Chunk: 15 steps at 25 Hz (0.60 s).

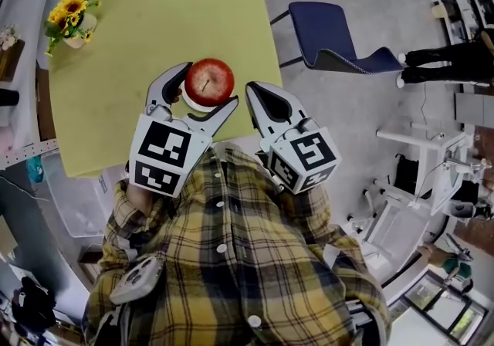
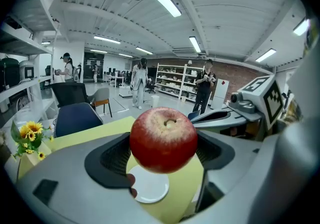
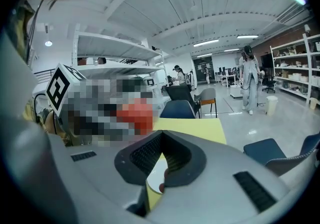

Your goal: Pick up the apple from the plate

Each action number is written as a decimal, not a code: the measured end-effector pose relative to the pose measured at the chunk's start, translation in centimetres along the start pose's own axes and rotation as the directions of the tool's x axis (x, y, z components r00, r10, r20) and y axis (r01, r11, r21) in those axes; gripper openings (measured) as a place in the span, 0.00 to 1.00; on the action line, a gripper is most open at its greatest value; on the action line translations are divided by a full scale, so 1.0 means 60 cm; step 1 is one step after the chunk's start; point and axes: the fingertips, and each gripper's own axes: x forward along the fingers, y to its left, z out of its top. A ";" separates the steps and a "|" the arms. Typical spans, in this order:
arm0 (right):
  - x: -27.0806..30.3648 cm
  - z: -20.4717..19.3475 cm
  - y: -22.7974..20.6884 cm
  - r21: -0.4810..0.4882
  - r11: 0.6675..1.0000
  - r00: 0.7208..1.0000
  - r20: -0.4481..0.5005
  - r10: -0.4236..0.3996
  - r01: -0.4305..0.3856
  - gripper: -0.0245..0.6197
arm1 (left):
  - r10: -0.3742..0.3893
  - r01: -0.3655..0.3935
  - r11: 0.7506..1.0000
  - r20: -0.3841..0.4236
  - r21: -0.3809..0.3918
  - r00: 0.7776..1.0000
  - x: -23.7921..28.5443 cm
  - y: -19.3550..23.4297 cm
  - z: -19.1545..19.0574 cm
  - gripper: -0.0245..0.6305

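A red apple [image 1: 208,80] sits between the two pads of my left gripper [image 1: 209,84], which is shut on it. In the left gripper view the apple [image 2: 163,139] hangs clear above a small white plate [image 2: 150,186] on the yellow-green table [image 2: 90,133]. From the head view only a sliver of the plate [image 1: 199,106] shows under the apple. My right gripper [image 1: 252,92] is just right of the apple, its jaws shut with nothing in them; its own view shows the pads meeting at the tips [image 3: 161,138].
The yellow-green table [image 1: 131,43] carries a small pot of sunflowers [image 1: 71,18] at its far left corner. A blue chair [image 1: 333,42] stands to the right of the table. Several people stand far back by shelves [image 2: 172,80].
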 end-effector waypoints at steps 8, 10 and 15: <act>-0.003 -0.008 -0.007 0.014 1.000 1.000 -0.012 -0.002 0.002 0.03 | -0.007 0.006 1.000 -0.016 -0.018 1.000 0.000 -0.003 -0.009 0.67; -0.002 -0.010 -0.010 0.013 1.000 1.000 -0.016 -0.002 0.002 0.03 | -0.008 0.007 1.000 -0.016 -0.020 1.000 0.001 -0.003 -0.009 0.67; 0.001 -0.010 -0.014 0.004 1.000 1.000 -0.020 0.002 -0.002 0.03 | -0.010 0.010 1.000 -0.015 -0.029 1.000 0.003 -0.002 -0.010 0.67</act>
